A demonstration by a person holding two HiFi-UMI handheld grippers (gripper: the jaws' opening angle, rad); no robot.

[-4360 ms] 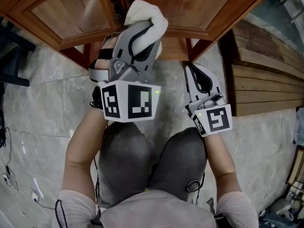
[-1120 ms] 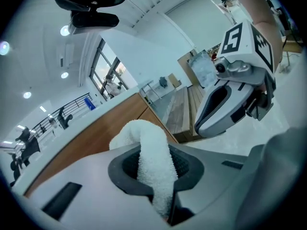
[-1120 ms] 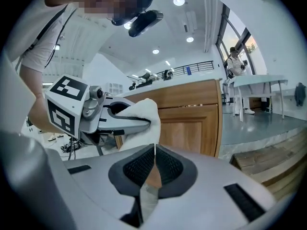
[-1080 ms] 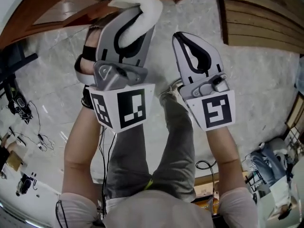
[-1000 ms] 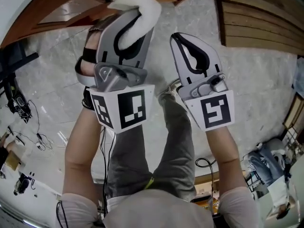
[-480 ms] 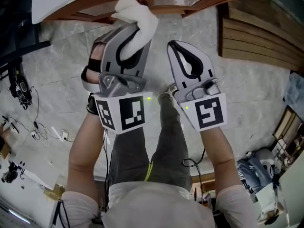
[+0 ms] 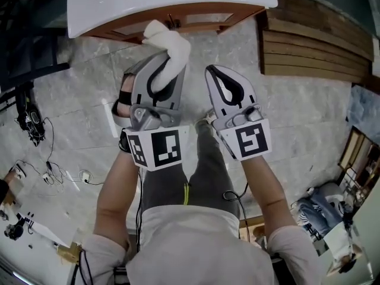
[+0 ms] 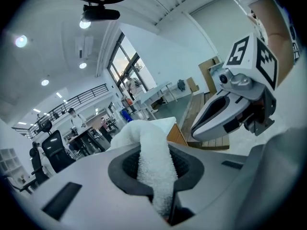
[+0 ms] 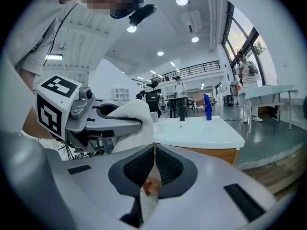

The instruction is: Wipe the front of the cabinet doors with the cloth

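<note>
A white fluffy cloth (image 7: 168,47) is clamped in my left gripper (image 7: 159,70), its free end bunched above the jaw tips. In the left gripper view the cloth (image 8: 154,169) runs down between the shut jaws. My right gripper (image 7: 221,82) is held beside it, shut with nothing between its pads (image 9: 154,163). The wooden cabinet (image 7: 178,21) with a white top (image 7: 119,5) stands ahead of both grippers, lower and apart from them. Its door fronts are seen steeply from above. From the right gripper view the cloth (image 9: 136,116) and the white top (image 9: 201,131) show at mid-height.
A grey marble floor (image 7: 297,117) lies below. Stacked wooden planks (image 7: 309,46) lie at the right of the cabinet. Cables and gear (image 7: 29,123) lie on the floor at the left. Other people and desks stand far off in the hall.
The view has risen since the earliest frame: the person went from crouching at the cabinet doors to standing. Both grippers have lifted away from the doors, and the cloth stays in the left gripper.
</note>
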